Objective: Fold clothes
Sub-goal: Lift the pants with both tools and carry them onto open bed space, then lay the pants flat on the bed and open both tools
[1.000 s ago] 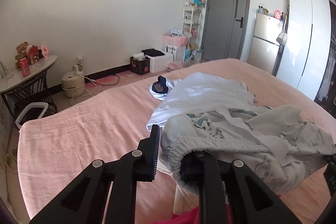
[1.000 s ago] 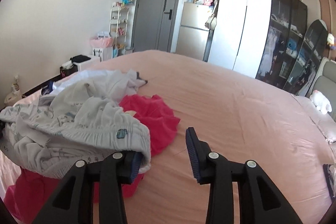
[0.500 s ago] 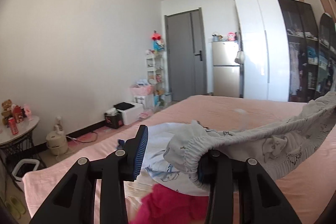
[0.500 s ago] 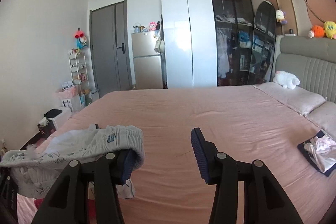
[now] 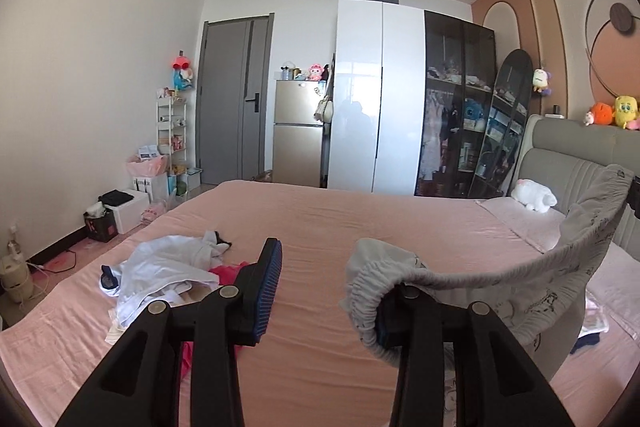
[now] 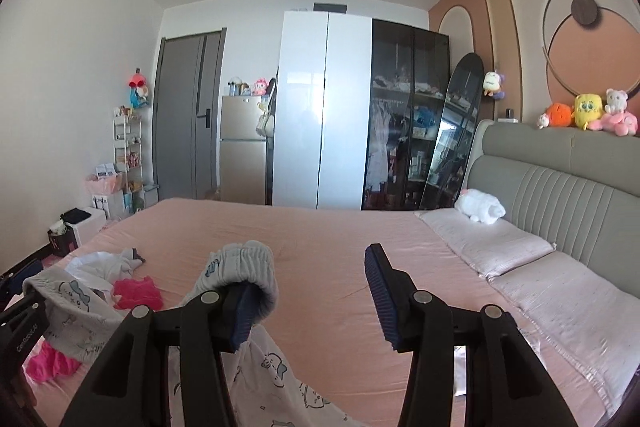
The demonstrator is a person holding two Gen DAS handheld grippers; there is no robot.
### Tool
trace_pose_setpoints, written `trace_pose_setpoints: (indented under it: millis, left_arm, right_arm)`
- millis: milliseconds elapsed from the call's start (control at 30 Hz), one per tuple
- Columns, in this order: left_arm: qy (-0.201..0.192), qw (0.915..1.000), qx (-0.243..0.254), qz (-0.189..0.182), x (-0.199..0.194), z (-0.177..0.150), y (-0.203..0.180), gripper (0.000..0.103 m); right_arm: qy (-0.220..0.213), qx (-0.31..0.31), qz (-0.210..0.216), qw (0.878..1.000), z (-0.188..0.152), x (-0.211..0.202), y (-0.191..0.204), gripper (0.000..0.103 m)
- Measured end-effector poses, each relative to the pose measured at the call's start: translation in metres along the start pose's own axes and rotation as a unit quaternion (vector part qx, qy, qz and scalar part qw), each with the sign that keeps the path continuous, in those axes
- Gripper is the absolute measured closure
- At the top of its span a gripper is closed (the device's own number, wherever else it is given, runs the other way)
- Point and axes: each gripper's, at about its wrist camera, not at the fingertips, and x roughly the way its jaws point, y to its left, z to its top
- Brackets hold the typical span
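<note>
above the pink-sheeted bed (image 5: 328, 227), both grippers hang in the air with a pair of pale grey printed pyjama trousers with an elastic waistband (image 5: 552, 267) strung between them. left gripper (image 5: 328, 287): jaws wide apart, nothing pinched; the gathered waistband is looped over its right finger (image 5: 404, 311) only, the blue-padded left finger (image 5: 264, 287) bare. from there the waistband runs in a raised arc toward the grey padded headboard (image 5: 568, 163) side of the bed. right gripper (image 6: 312, 291): jaws likewise spread, not clamped; the other part of the waistband sits hooked over its left finger (image 6: 240, 311), and the trouser fabric with small cartoon prints hangs below it, off the bed surface. the right finger (image 6: 380, 291) is free.

on the bed, at the side far from the headboard, lie a crumpled white garment (image 5: 160, 271) and, touching it, a bright pink garment (image 6: 136, 291). a white plush toy (image 6: 480, 207) rests on the pale pink pillow (image 6: 484, 243) just beside the headboard. beyond the foot of the bed stand a glossy white wardrobe (image 5: 376, 99) and a small gold-toned fridge (image 5: 298, 135). whether the trouser legs touch the bed cannot be told.
</note>
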Motion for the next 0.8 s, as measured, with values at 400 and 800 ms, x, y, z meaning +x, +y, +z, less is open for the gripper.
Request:
trace_pose_setpoints:
  millis: [400, 800]
  left_arm:
    - [0.002, 0.9997, 0.011, -0.022, -0.018, 0.045, -0.087, 0.063]
    - [0.209, 0.9755, -0.005, -0.069, 0.044, -0.062, -0.077, 0.039]
  right_arm:
    - [0.039, 0.056, 0.066, 0.996, 0.003, -0.026, -0.123, 0.05]
    - [0.202, 0.054, 0.107, 0.972, -0.094, -0.014, -0.148, 0.03]
